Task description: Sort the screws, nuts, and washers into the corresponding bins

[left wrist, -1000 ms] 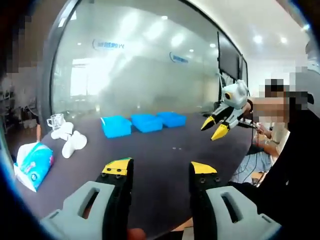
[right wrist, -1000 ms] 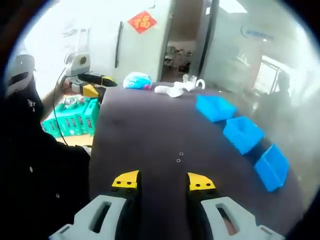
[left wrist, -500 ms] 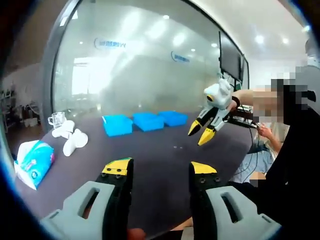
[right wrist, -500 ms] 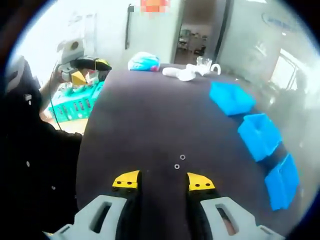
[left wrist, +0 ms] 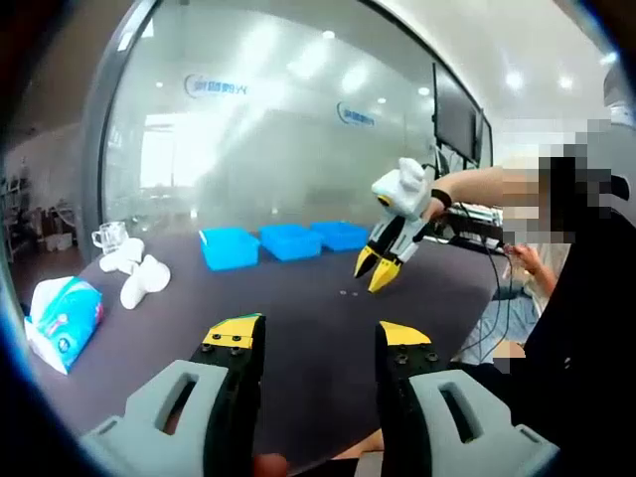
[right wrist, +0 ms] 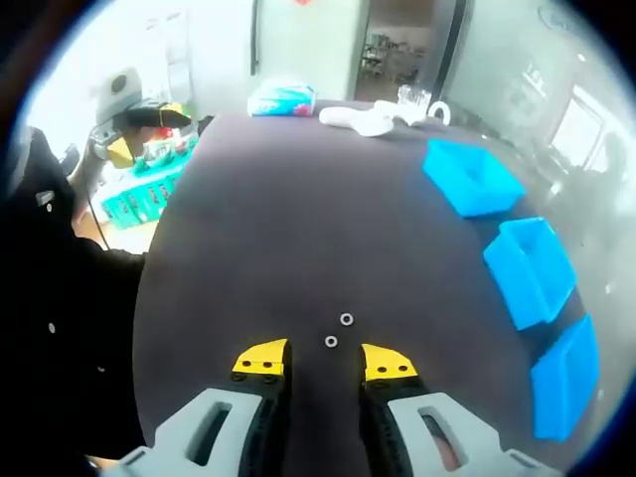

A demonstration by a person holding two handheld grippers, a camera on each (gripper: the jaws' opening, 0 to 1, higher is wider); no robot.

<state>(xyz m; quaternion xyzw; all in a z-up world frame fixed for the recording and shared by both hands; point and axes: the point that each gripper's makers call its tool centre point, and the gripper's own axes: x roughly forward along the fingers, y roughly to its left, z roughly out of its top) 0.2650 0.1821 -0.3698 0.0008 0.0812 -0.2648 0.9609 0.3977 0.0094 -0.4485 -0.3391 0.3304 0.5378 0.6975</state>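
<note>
Two small metal rings, nuts or washers, lie on the dark table: one point(right wrist: 331, 342) sits just ahead of my right gripper point(right wrist: 324, 360), whose jaws stand open on either side of it, and the other point(right wrist: 346, 320) lies a little farther off. Three blue bins point(right wrist: 473, 178) point(right wrist: 534, 269) point(right wrist: 568, 378) line the table's right side. In the left gripper view my left gripper point(left wrist: 316, 338) is open over the table's near edge with nothing in it. There the right gripper point(left wrist: 378, 266) points down at the small parts point(left wrist: 345, 293), with the blue bins point(left wrist: 230, 248) point(left wrist: 290, 241) point(left wrist: 341, 236) behind.
A tissue pack point(left wrist: 62, 310) and white crumpled items point(left wrist: 139, 281) with a glass cup point(left wrist: 106, 238) lie at the table's left end. A green crate point(right wrist: 139, 194) stands off the table edge. A person's dark sleeve point(right wrist: 50, 298) is at the left.
My right gripper has come down and forward over the table until the nearer ring lies just ahead of its jaws. The left gripper has stayed where it was.
</note>
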